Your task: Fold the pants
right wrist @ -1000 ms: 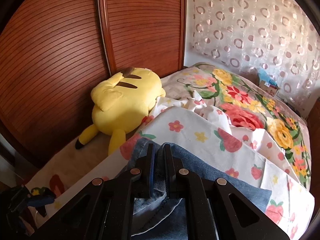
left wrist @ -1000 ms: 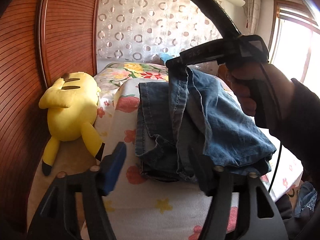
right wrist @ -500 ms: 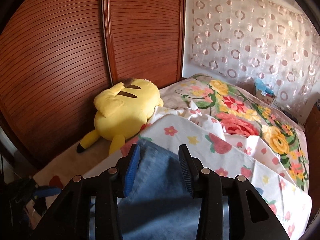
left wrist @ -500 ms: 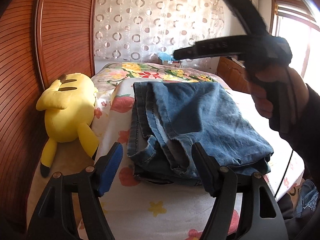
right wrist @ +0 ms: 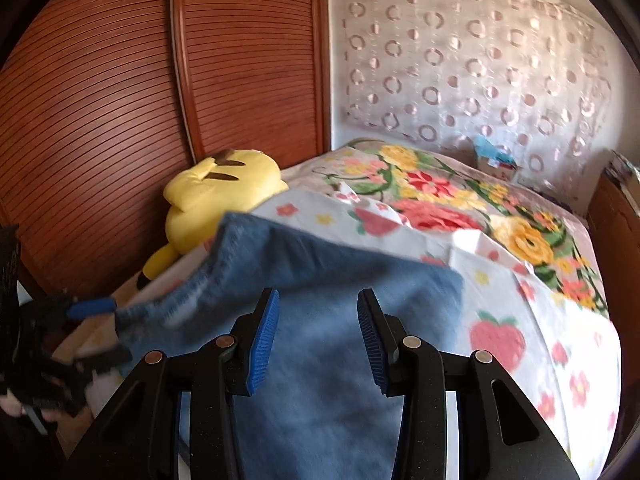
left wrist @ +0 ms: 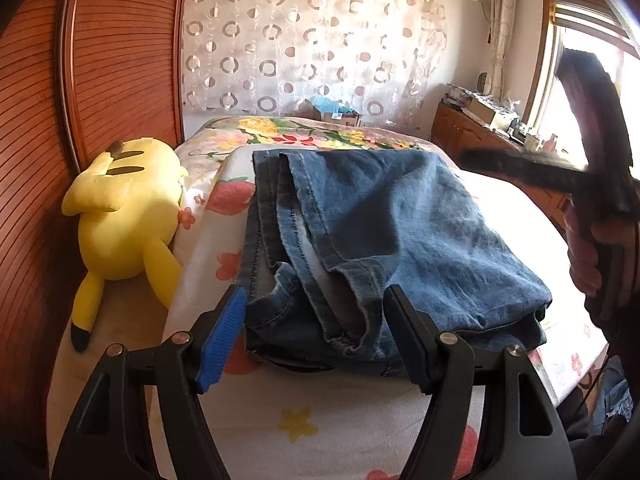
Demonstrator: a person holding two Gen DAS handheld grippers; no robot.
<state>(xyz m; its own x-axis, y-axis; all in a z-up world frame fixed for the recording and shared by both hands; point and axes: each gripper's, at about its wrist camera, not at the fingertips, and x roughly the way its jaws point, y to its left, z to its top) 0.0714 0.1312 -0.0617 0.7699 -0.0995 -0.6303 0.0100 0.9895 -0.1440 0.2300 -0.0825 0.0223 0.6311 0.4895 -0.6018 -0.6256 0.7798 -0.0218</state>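
You have one pair of jeans [left wrist: 400,232] lying folded just ahead of your left claw [left wrist: 316,336] and under your right claw [right wrist: 318,336]. One yellow plush toy [left wrist: 124,216] lies left of both claws. There is one bed [left wrist: 320,420] and two claws.

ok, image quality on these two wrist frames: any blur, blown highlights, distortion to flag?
Left wrist view: window blown out, washing the sheet white beside the jeans; right gripper motion-smeared; jeans sharp. Right wrist view: jeans and left gripper blurred; its own fingers crisp. Both: fisheye bows the wardrobe slats, dark corners.
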